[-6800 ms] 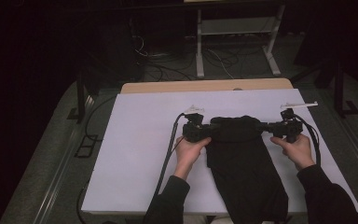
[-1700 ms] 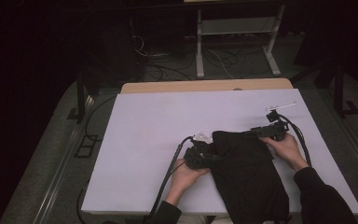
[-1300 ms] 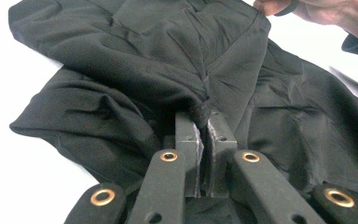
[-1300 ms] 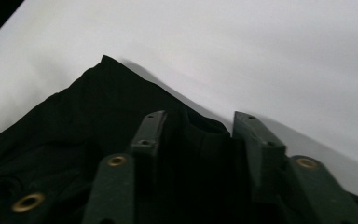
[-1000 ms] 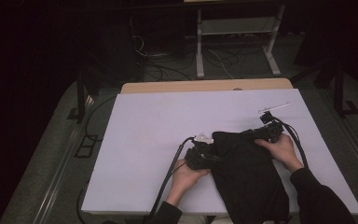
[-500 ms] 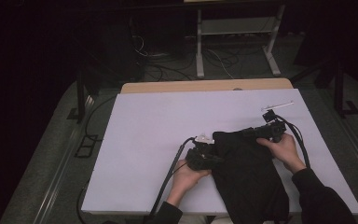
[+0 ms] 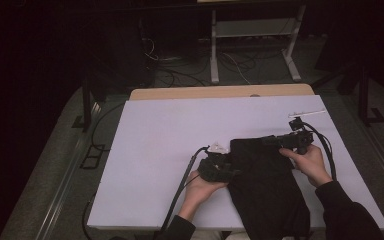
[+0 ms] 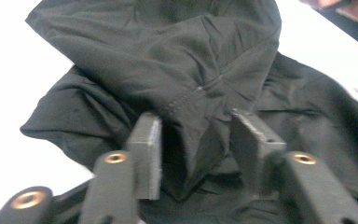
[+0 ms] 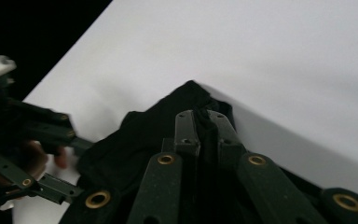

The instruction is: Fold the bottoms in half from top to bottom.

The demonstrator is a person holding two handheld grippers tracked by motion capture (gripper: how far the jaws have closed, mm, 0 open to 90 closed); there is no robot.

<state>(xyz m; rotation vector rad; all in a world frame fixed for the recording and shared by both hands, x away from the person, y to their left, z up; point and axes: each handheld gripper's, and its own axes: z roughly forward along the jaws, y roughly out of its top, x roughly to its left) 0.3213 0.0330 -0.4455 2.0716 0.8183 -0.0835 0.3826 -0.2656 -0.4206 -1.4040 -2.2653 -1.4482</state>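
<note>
High view: a black garment (image 7: 267,187) lies on the white counter (image 7: 155,150), its lower part hanging over the near edge by the person. L. tongs (image 7: 232,172) sit at the garment's left edge, held by the left hand (image 7: 200,190); r. tongs (image 7: 270,141) sit at its far right corner, held by the right hand (image 7: 307,162). A cable (image 7: 180,187) trails from the l. tongs toward the near edge. A thin white strip (image 7: 307,113) lies on the counter just beyond the r. tongs, apart from the cloth.

Left gripper view: l. tongs (image 8: 198,149) are partly open, jaws having just been opening. A seamed fold of the garment (image 8: 168,60) hangs between the two pads (image 8: 149,154), with a gap on either side, so the pads do not press on it. The rest of the cloth bunches ahead of and to both sides of the jaws; bare counter (image 8: 9,70) shows to the left.

Right gripper view: r. tongs (image 9: 203,126) are closed on a corner of the garment (image 9: 140,140), jaws nearly together with a thin pinch of cloth between them. Cloth spreads to the left of and below the jaws; bare counter (image 9: 284,60) lies ahead and to the right. The l. tongs (image 9: 28,135) appear farther off at left, blurred.
</note>
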